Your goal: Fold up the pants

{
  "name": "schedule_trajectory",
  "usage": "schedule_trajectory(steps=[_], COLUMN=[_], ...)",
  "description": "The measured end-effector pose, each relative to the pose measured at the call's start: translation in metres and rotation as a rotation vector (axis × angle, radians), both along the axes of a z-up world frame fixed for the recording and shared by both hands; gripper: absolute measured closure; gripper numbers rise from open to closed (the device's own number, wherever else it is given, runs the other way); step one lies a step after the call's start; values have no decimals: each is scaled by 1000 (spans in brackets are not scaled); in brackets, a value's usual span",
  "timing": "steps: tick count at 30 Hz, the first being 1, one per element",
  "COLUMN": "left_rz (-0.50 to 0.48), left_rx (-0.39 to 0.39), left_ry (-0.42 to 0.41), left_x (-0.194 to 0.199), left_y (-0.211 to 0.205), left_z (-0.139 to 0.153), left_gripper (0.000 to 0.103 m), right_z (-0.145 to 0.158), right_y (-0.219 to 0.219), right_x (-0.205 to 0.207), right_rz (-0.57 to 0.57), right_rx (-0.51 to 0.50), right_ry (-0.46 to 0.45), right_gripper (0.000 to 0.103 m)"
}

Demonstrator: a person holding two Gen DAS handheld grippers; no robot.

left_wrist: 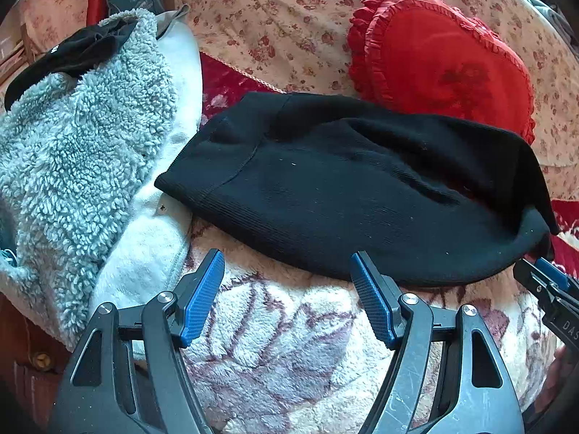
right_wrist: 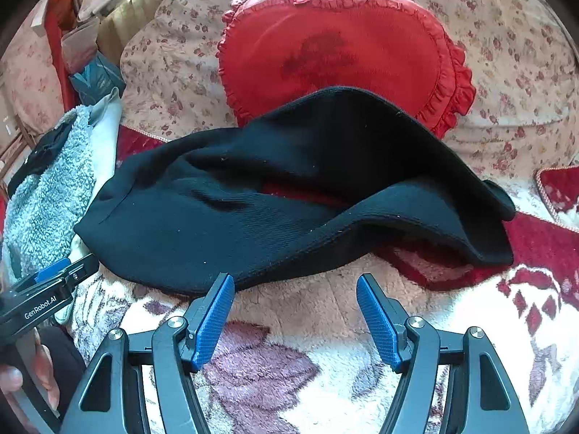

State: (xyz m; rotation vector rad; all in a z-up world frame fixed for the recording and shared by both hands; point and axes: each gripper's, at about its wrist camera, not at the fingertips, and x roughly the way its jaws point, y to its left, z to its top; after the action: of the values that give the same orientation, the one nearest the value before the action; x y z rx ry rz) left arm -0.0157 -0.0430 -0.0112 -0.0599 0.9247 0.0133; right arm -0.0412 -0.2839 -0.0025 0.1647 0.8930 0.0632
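The black pants [left_wrist: 343, 188] lie across a fleecy patterned blanket [left_wrist: 282, 332] on what looks like a bed, already doubled into a compact bundle, so at least one fold seems done. The bundle is loose, though: its upper layer bulges and gapes, and the edges do not line up, so flattening and probably a further fold are likely left. The left claw [left_wrist: 287, 289] hovers just short of the near edge of the pants with its fingers apart and nothing between them. The right claw [right_wrist: 295, 302] is likewise spread and empty, its left fingertip at or just touching the hem. The left view shows what the right one mostly crops: a grey fleece [left_wrist: 79, 137] with a dark item on top, lying over something white just beside the pants' left end. The right view shows the open side of the bundle, where red fabric peeks through the gap between layers and the right end lifts off the blanket. It also shows the red heart cushion [right_wrist: 336, 54] whole, with the far edge of the pants overlapping it.
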Motion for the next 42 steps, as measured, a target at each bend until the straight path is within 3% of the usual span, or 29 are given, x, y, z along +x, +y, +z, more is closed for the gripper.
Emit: schedule_trajectory(steps=[42], left_rz=[69], left_rx=[-38], left_ry=[57], left_x=[20], left_y=[48], left_z=[-16], left_gripper=[31], right_z=[-14], right_y=[3], right_x=[20], right_rz=[-8], right_rx=[56], right_ry=[62], right_gripper=[34])
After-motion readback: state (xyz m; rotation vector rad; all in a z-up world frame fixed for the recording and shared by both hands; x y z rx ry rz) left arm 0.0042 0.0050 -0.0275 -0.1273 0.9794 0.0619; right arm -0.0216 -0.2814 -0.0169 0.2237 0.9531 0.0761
